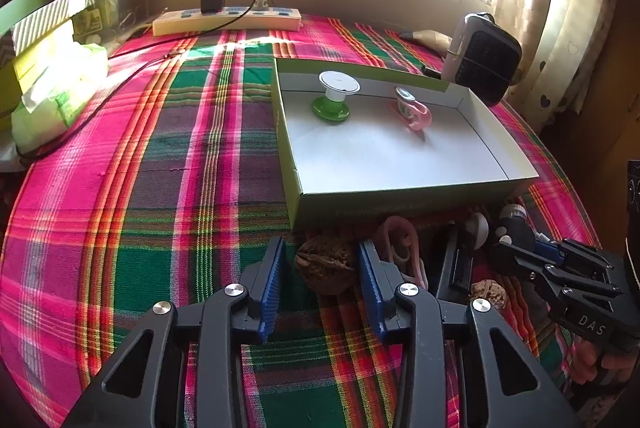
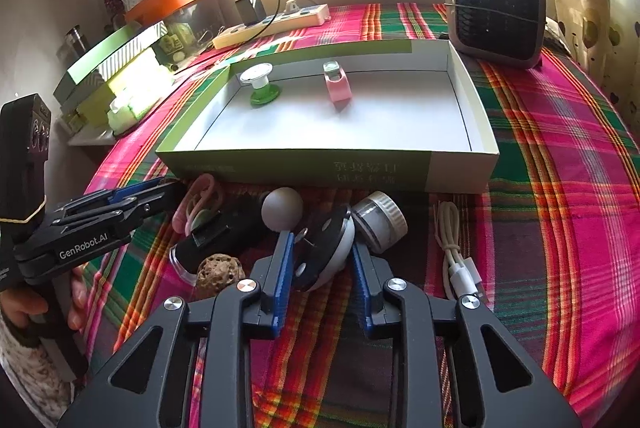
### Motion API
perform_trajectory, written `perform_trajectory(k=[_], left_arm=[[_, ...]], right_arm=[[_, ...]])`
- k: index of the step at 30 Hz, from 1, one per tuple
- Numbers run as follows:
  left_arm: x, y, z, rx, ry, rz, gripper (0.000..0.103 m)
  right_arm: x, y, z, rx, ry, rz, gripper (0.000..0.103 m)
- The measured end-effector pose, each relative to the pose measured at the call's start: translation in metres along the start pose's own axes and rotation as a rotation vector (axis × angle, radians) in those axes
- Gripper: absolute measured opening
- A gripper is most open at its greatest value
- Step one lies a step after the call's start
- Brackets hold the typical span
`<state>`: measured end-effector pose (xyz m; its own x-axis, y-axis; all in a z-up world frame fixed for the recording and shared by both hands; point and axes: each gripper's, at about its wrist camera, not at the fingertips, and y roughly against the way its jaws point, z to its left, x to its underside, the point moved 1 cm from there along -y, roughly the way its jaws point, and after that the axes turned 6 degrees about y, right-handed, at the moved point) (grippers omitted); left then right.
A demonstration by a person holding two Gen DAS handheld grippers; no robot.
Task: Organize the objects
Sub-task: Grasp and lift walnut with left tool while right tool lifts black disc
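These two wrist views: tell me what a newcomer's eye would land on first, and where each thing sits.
The loud pink-and-green plaid tablecloth fills both views. On it sits an open shallow box holding only a green-and-white spool and a pink clip near its far wall. In front of the box lies a clutter of small items, where the left gripper is open around a walnut and the right gripper frames a black-and-white disc-shaped piece.

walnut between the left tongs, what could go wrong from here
The walnut is round and ridged, and the left tongs sit open around it, so it may squirt out as the pads close. The pink ring lies right beside the right-hand pad and could get pinched too. The right tongs work close by on the black-and-white disc, so the two may bump.
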<state>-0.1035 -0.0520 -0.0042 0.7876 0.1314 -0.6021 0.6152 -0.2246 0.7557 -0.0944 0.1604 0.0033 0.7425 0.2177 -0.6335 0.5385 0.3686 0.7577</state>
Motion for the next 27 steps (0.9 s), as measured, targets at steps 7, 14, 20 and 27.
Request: perform_trajectory(k=[7,14,20,27], left_arm=[[0.0005,-0.0001,0.0003,-0.013,-0.003,-0.005,0.029],[0.0006,-0.0001,-0.0002,-0.017,-0.007,-0.008,0.029],[0.0007,0.0001,-0.0002,-0.016,-0.007,-0.008,0.029],[0.0011,0.0004,0.0001,-0.017,-0.005,-0.007,0.029]], right_arm=[[-0.0001,0.0001,-0.0005,-0.002,-0.005,-0.001,0.028],[0.0005,0.001,-0.0007,-0.003,-0.005,-0.001,0.028],[0.0004,0.0013,-0.0002,-0.003,-0.007,-0.001,0.028],[0.0008,0.003,-0.0009,-0.006,-0.009,-0.005,0.028]])
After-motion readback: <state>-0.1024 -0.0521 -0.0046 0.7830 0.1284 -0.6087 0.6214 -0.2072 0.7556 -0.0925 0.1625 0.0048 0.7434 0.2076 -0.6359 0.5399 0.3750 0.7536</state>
